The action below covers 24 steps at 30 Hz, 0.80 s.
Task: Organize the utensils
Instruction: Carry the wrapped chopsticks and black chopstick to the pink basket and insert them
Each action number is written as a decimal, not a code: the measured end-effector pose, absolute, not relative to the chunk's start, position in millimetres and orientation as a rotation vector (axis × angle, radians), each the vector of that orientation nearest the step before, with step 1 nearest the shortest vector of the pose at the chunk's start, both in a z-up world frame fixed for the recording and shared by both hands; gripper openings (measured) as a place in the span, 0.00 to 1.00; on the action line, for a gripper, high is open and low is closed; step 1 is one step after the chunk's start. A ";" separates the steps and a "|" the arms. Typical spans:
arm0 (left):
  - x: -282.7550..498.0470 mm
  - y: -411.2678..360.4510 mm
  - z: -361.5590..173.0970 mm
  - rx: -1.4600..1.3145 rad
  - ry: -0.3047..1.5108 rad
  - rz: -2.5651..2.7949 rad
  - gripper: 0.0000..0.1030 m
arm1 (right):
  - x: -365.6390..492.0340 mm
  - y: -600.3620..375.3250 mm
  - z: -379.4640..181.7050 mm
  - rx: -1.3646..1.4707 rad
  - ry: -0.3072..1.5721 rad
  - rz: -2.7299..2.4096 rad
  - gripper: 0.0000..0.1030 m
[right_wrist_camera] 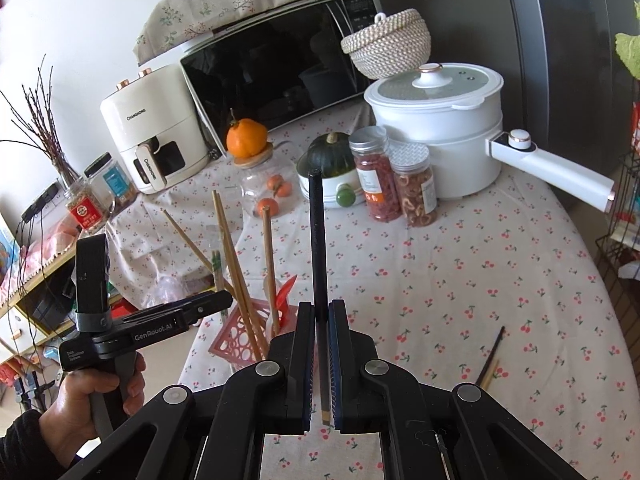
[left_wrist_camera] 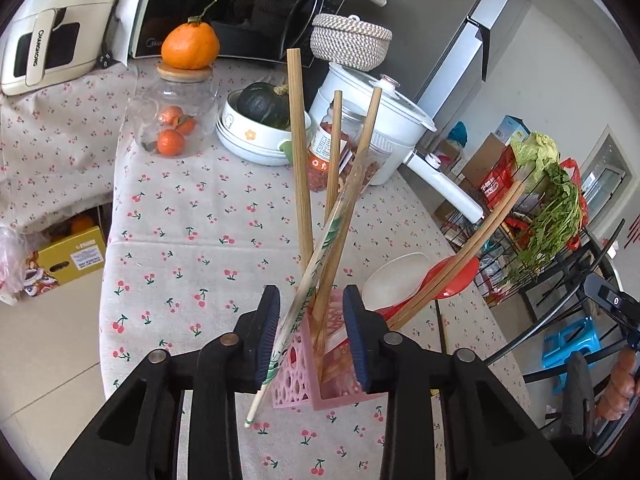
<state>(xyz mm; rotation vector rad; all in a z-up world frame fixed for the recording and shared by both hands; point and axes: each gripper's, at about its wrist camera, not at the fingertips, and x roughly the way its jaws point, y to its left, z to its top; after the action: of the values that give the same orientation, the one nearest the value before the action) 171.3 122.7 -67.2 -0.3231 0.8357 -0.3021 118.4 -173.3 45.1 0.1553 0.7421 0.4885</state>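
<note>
**Operator:** Between my left gripper's jaws sits the pink holder, with bamboo chopsticks standing in it. The jaws stand narrow around it, and I can't tell whether the pads actually touch. A wrapped chopstick leans across the left pad, its tip outside the holder.

**Spotter:** And your right?

**Operator:** My right gripper is clamped on a black chopstick, pointing up past the jaws. The holder lies left of them, near.

**Spotter:** Risks?

**Operator:** I judge the holder light and top-heavy; nudging it could tip everything out. The wrapped chopstick may slide off. Loose chopsticks right of my jaws lie near the table edge.
</note>
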 end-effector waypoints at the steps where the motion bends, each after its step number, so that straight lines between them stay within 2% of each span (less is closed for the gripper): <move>1: 171.4 122.4 -67.0 -0.323 0.833 -0.310 0.23 | 118.7 -173.0 44.8 0.156 0.743 0.490 0.05; 5: 170.5 121.8 -68.1 -0.307 0.832 -0.303 0.12 | 119.3 -171.5 44.9 0.158 0.745 0.495 0.05; 9: 165.4 120.7 -65.3 -0.280 0.818 -0.297 0.08 | 117.9 -169.2 44.5 0.157 0.747 0.495 0.05; 24: 111.8 114.4 -5.3 -0.140 0.700 -0.212 0.04 | 97.6 -166.7 74.7 0.161 0.641 0.532 0.05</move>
<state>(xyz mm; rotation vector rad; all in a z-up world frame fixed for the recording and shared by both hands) 111.8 114.4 -5.3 -0.1401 0.6997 -0.2122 97.6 -166.7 74.7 0.1613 0.6407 0.5322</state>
